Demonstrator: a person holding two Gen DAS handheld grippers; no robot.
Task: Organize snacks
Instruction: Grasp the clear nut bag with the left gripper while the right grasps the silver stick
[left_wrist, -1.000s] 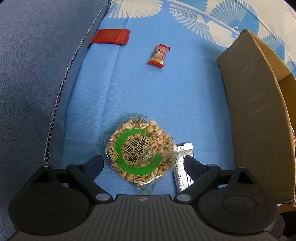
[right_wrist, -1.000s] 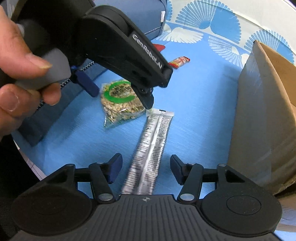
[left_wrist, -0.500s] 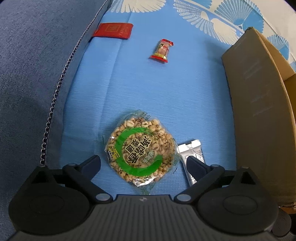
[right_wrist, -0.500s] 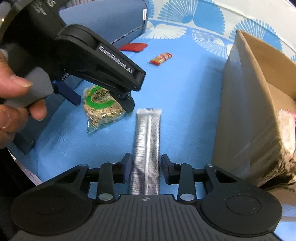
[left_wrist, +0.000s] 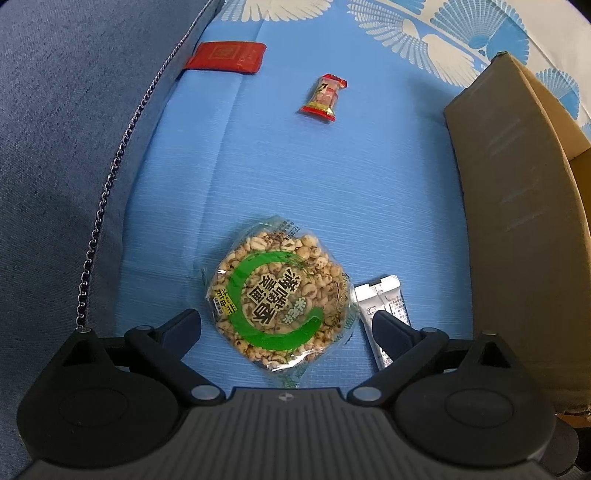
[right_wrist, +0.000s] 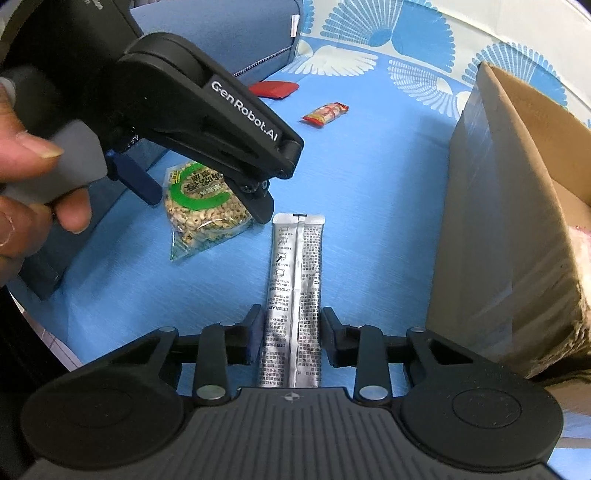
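Cardboard box (left_wrist: 517, 206) walls off the right; blue cushion (left_wrist: 66, 147) blocks left. Open blue cloth (left_wrist: 295, 177) lane between, only the red candy (left_wrist: 324, 97) in it.

Both wrist cameras sit just behind their own hand-held gripper fingers, looking steeply down and close at the blue cloth (left_wrist: 295, 177), and both share the puffed-grain cake packet (left_wrist: 279, 301), silver stick sachet (right_wrist: 293, 295), red candy (left_wrist: 325, 96) and cardboard box (right_wrist: 491, 229).
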